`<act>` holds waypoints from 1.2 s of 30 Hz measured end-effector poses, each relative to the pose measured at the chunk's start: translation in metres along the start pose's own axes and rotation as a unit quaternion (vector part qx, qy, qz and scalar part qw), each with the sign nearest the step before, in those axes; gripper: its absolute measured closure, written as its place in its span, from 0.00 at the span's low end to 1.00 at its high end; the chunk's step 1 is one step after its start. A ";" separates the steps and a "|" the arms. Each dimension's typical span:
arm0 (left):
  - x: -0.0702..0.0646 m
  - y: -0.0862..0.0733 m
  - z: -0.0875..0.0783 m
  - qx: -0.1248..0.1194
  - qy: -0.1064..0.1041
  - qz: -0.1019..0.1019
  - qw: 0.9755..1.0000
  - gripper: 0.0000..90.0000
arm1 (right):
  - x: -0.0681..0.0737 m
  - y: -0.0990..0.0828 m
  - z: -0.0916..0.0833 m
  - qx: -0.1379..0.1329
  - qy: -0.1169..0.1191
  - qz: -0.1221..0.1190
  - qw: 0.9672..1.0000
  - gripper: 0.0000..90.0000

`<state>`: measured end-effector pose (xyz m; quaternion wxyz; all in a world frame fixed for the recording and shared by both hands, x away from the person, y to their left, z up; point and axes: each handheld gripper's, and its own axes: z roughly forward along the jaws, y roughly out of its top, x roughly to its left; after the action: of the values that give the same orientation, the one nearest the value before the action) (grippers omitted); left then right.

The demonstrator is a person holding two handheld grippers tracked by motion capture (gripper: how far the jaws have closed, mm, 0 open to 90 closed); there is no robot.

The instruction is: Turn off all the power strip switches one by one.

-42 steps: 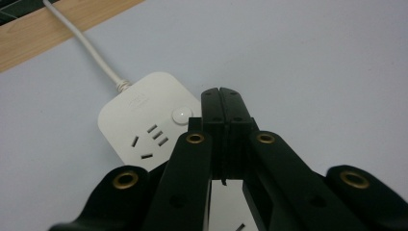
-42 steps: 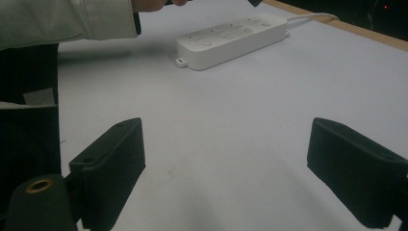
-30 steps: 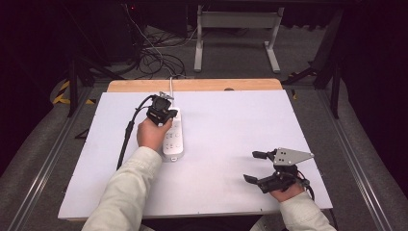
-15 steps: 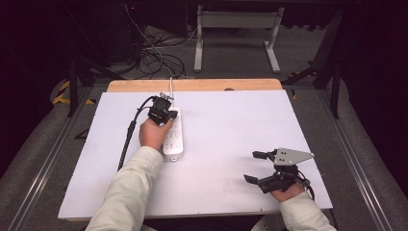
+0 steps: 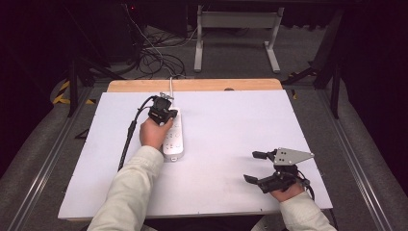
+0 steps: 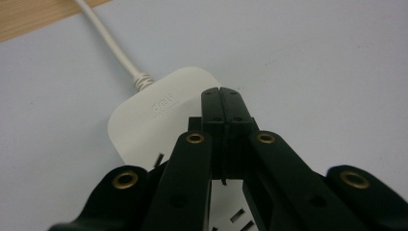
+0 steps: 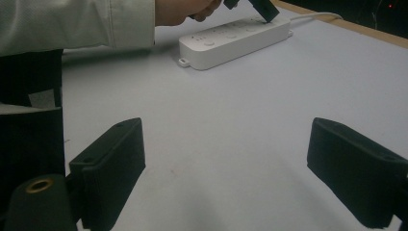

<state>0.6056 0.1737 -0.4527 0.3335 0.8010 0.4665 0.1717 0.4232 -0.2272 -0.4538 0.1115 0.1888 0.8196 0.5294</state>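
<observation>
Left tongs (image 6: 222, 92) clenched, tips pressing far end of power strip (image 5: 173, 137). Right tongs (image 7: 240, 159) released, idle at near right of counter (image 5: 231, 120). Pressing judged under way; nothing plugged in.

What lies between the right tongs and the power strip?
Nothing: bare white table top separates the open right tongs from the power strip, as the high view and right gripper view show.

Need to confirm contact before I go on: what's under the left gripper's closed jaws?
The cord end of the white power strip lies under the left gripper, whose jaws are shut with nothing between them. Its tips cover the spot below, so any switch or actual contact there cannot be seen.
</observation>
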 end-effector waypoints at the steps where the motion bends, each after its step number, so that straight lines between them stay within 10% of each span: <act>1: 0.000 0.000 0.000 0.000 0.000 -0.001 1.000 1.00 | 0.000 0.000 0.000 0.000 0.000 0.001 1.000 0.15; 36: -0.013 0.001 0.005 0.003 0.018 0.021 1.000 1.00 | 0.001 -0.001 -0.001 -0.003 0.000 0.001 1.000 0.15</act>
<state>0.6024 0.1604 -0.4549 0.3193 0.8083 0.4562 0.1914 0.4221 -0.2283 -0.4537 0.1115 0.1888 0.8181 0.5316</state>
